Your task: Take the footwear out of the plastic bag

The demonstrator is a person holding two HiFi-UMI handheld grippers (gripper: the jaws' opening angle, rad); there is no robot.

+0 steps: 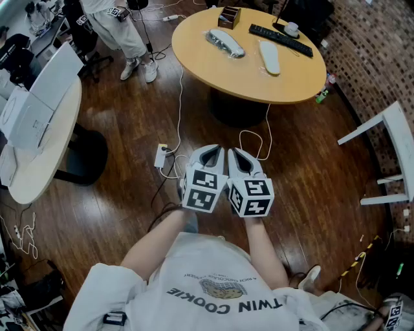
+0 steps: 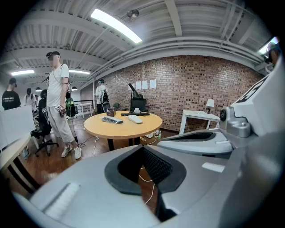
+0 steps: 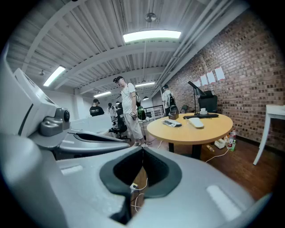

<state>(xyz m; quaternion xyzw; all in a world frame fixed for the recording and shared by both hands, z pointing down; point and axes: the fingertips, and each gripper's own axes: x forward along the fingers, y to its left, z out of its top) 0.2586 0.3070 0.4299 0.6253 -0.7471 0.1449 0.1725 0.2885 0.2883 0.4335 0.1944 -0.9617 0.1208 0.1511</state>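
Note:
Far ahead stands a round wooden table. On it lies footwear wrapped in a clear plastic bag, also seen in the left gripper view and the right gripper view. A bare white piece of footwear lies beside it to the right. Both grippers are held side by side close to the person's body, over the wooden floor and well short of the table. My left gripper is shut with nothing in it. My right gripper is likewise shut and empty.
A black keyboard, a brown box and a white cup share the round table. A power strip and cables lie on the floor ahead. A white table stands left, a white desk right. A person stands far left.

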